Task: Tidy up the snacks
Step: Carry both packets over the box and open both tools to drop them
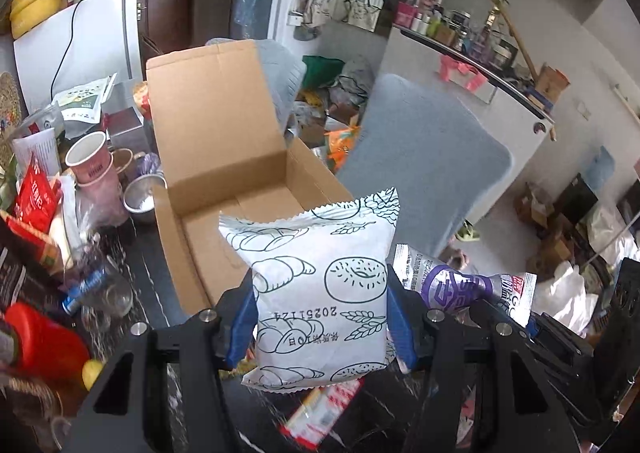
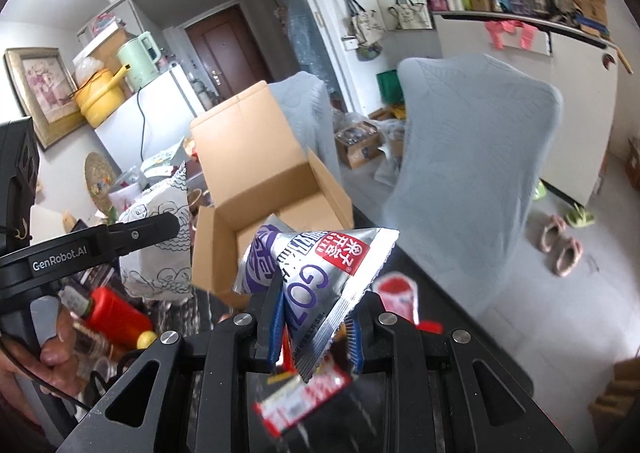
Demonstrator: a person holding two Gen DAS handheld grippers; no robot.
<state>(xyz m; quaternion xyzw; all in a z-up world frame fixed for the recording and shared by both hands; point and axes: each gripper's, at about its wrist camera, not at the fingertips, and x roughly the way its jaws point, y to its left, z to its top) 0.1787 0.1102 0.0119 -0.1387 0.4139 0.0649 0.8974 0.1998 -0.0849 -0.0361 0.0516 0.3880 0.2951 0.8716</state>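
My left gripper (image 1: pixel 322 313) is shut on a white bread packet (image 1: pixel 320 285) printed with pastry drawings, held just in front of an open cardboard box (image 1: pixel 224 157). The box looks empty inside, lid flap standing up. My right gripper (image 2: pixel 316 317) is shut on a silver and purple snack packet (image 2: pixel 316 277), held above the dark table near the box (image 2: pixel 256 181). That packet also shows in the left wrist view (image 1: pixel 460 285), right of the bread packet. The left gripper and bread packet (image 2: pixel 160 237) show at the left of the right wrist view.
Red and white snack packets (image 2: pixel 304 401) lie on the dark table (image 1: pixel 152 293) below the grippers. Left of the box stand cups (image 1: pixel 90 161), a metal bowl (image 1: pixel 140 197), a red bottle (image 1: pixel 44 341) and glasses. Grey-covered chairs (image 2: pixel 472 157) stand beyond the table.
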